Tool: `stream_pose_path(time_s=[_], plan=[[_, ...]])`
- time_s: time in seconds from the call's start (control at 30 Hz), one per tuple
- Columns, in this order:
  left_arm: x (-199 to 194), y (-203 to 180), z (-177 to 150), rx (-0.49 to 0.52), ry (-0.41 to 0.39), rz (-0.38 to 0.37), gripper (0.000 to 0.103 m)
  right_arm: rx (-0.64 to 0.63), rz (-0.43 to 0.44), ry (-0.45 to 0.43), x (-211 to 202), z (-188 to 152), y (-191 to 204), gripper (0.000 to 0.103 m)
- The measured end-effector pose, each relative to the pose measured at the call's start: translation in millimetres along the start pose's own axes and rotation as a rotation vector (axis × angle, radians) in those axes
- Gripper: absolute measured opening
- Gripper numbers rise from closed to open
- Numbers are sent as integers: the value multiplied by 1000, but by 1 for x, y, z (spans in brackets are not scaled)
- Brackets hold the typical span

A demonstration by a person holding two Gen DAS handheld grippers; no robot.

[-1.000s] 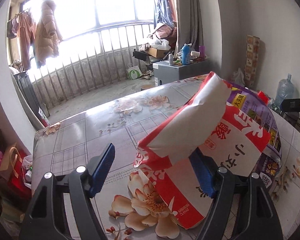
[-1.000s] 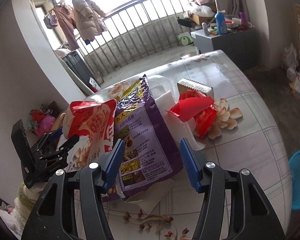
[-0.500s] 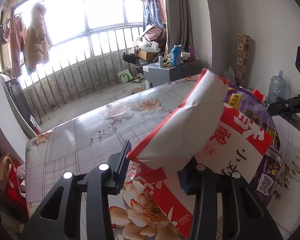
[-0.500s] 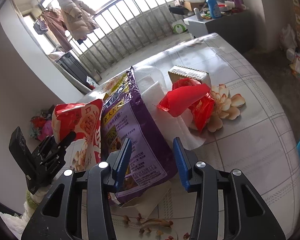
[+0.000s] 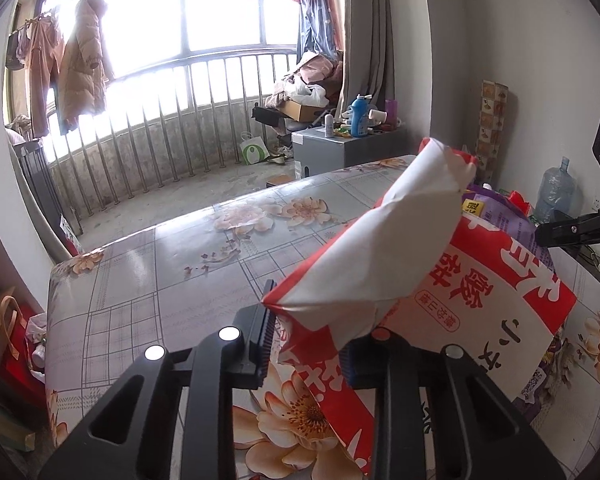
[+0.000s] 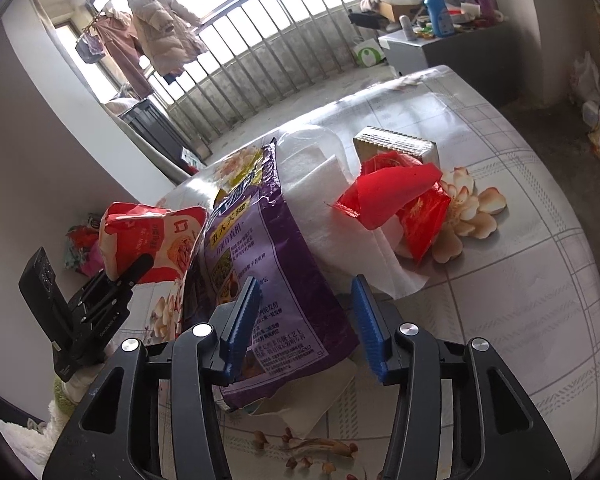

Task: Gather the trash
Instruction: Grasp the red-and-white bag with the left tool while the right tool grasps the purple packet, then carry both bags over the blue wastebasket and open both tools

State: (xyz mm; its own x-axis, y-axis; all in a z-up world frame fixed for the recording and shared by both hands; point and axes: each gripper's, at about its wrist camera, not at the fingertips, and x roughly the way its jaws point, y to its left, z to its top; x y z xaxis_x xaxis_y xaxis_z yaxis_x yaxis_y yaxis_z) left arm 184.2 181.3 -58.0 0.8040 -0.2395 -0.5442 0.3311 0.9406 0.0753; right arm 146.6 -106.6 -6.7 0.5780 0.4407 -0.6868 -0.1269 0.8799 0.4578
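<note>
Two grippers are at work on a heap of wrappers on the flower-printed table, and the step in hand looks like the first pickup. The left gripper has just been closing, and its ribbed pads now pinch the folded lower edge of the red-and-white snack bag, which rears up from between the jaws and leans away to their right. It is thin, glossy film, creased into a peaked, tent-like shape with a plain white inner face. The right gripper has just been opening a little; its blue pads stand apart on either side of the purple snack bag, whose lower corner lies between them, and no pad presses on it that I can see. That bag is a flat, crinkled pouch with a torn bottom edge. Ahead of the right jaws and to their right lie a white paper sheet, limp and soft, a crumpled red foil wrapper and a small ridged carton. Next, I judge, the right jaws must close firmly on the slippery purple film before lifting, while the left grip stays tight enough that the light bag does not slide out.
</note>
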Motion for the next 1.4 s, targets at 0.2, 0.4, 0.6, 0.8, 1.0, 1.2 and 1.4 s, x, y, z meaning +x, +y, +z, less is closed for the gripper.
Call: stream_pose_path(time_s=[0.2, 0.4, 0.6, 0.8, 1.0, 1.2, 1.4], plan=[[2, -2, -1, 0, 9, 6, 26, -21, -14, 25, 17, 4, 6, 49], [-1, 1, 0, -12, 6, 15, 25, -83, -57, 22, 11, 4, 19, 29], [-8, 2, 2, -30, 1, 36, 25, -196, -89, -38, -6, 0, 39, 17], [-30, 7, 7, -53, -11, 88, 24, -259, -20, -96, -21, 0, 52, 5], [-69, 18, 22, -122, -40, 112, 24, -260, 82, -159, -42, 3, 56, 1], [-111, 10, 47, -134, -102, 108, 24, -241, 175, -266, -83, 8, 51, 1], [-140, -28, 79, -67, -174, 56, 24, -211, 188, -418, -141, 4, 26, 1]])
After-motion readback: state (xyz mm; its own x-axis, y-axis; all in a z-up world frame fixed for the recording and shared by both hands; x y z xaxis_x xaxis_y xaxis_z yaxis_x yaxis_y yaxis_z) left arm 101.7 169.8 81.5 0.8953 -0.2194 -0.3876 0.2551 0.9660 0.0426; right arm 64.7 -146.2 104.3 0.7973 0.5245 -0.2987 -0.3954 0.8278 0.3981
